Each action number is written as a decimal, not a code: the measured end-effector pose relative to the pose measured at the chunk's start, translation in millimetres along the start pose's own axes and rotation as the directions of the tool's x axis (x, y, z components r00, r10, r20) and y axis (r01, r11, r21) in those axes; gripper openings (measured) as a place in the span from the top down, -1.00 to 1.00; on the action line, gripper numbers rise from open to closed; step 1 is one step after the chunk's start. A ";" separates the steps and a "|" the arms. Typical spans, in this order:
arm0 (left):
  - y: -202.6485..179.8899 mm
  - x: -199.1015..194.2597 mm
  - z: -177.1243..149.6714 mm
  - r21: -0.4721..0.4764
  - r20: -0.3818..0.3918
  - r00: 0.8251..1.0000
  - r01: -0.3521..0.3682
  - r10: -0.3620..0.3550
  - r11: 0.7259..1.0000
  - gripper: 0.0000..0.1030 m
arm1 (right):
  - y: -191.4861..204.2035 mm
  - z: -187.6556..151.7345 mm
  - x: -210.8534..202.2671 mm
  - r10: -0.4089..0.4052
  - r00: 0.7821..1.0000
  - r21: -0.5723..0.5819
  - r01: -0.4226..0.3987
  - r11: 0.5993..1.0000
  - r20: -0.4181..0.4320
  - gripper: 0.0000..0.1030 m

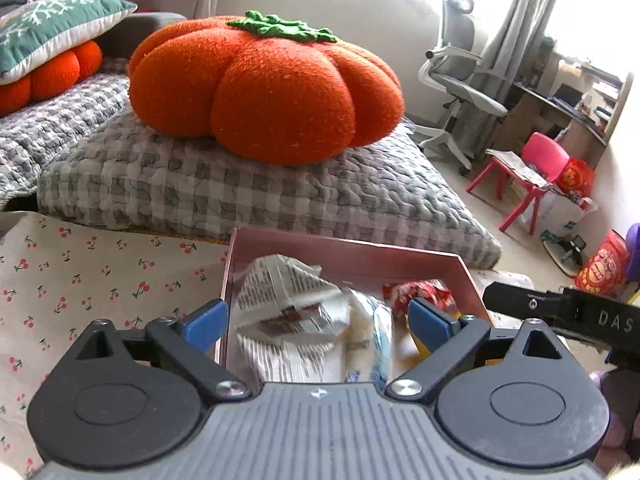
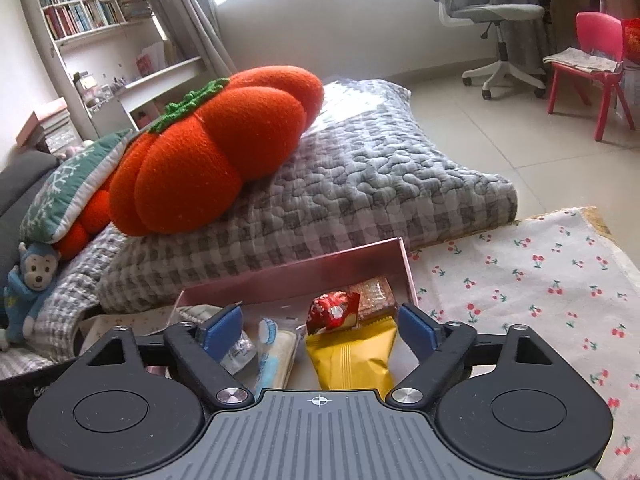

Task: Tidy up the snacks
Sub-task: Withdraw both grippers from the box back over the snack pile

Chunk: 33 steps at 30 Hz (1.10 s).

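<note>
Left wrist view: the left gripper is seen spread wide over the pink box, with nothing between its blue pads. Below it lie a crumpled white wrapper printed with dense small text, a white-and-blue packet and a red-wrapped sweet. The box stands on a cherry-print cloth, just in front of a grey checked quilt on which an orange pumpkin cushion rests.

Right wrist view: the right gripper is likewise wide open and empty, over the same box. Between its jaws, lower down, are seen a yellow sachet, the red sweet with a biscuit pack behind it, and the blue-and-white packet.

Step judged: both grippers appear to be clear of the snacks after placement in the box; whether more snacks remain outside cannot be told. For a good finish, the grippers should be lifted straight up with jaws kept apart, so that no wrapper is dragged over the box wall. If tidying is intended, the loose printed wrapper is best pinched at an edge, since it is light and crumpled and is likely to slip.

Writing: "DAS" is legible in white on the black body of the other gripper, at the right edge of the left view. The wrapper's print and the red bags on the floor are too small or blurred to be read.
</note>
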<state>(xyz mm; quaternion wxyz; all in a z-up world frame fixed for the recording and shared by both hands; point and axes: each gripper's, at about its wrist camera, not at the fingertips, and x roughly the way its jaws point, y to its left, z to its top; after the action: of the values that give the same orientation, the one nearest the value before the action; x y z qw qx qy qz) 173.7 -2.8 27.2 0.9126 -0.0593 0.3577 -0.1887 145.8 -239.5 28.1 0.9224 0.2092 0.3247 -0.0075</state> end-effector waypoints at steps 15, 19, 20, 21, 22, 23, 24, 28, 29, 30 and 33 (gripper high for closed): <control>-8.0 -45.4 -41.9 0.037 -0.016 1.000 -0.006 0.007 0.999 -0.99 | -11.1 -24.6 -63.2 0.026 1.000 -0.039 -0.026 0.999 -0.002 -0.87; -7.7 -57.0 -50.1 0.037 -0.017 1.000 -0.014 0.014 0.999 -0.99 | -14.0 -32.5 -76.9 0.027 1.000 -0.049 -0.027 0.998 -0.007 -0.87; -8.2 -60.2 -52.6 0.039 -0.017 1.000 -0.015 0.015 0.999 -0.99 | -14.3 -35.1 -80.5 0.026 1.000 -0.056 -0.027 0.998 -0.007 -0.88; -9.1 -63.3 -55.6 0.043 -0.018 1.000 -0.015 0.016 0.999 -0.99 | -15.2 -38.0 -84.1 0.027 1.000 -0.061 -0.027 0.998 -0.008 -0.88; -9.8 -66.0 -58.0 0.048 -0.020 1.000 -0.016 0.017 0.999 -0.99 | -15.5 -40.7 -86.6 0.027 1.000 -0.066 -0.028 0.997 -0.009 -0.88; -11.0 -68.8 -60.6 0.053 -0.020 1.000 -0.016 0.017 0.998 -0.99 | -15.3 -43.2 -89.1 0.028 1.000 -0.071 -0.028 0.997 -0.011 -0.89; -11.7 -71.6 -63.2 0.059 -0.021 1.000 -0.014 0.016 0.998 -0.99 | -15.6 -46.6 -92.0 0.028 1.000 -0.078 -0.029 0.997 -0.013 -0.90; -13.7 -83.9 -79.8 0.105 0.024 1.000 -0.001 -0.002 0.994 -0.99 | -16.8 -60.7 -102.6 0.027 1.000 -0.107 -0.027 0.994 0.000 -0.94; -14.0 -85.5 -84.2 0.122 0.031 1.000 0.004 -0.008 0.993 -0.99 | -17.5 -65.2 -105.1 0.029 1.000 -0.116 -0.029 0.993 0.002 -0.95; -14.8 -86.0 -87.0 0.131 0.028 1.000 0.005 -0.009 0.991 -0.99 | -18.6 -69.5 -107.3 0.032 0.999 -0.123 -0.031 0.992 0.002 -0.95; -15.2 -86.7 -92.6 0.135 0.016 1.000 0.022 -0.025 0.991 -0.99 | -21.0 -80.5 -111.2 0.034 0.999 -0.139 -0.034 0.990 -0.001 -0.95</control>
<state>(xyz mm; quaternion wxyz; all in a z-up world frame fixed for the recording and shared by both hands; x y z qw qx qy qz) 48.3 19.2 17.3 0.9154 -0.0034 0.3352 -0.2227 7.0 -240.7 30.6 0.9349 0.1501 0.3201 0.0305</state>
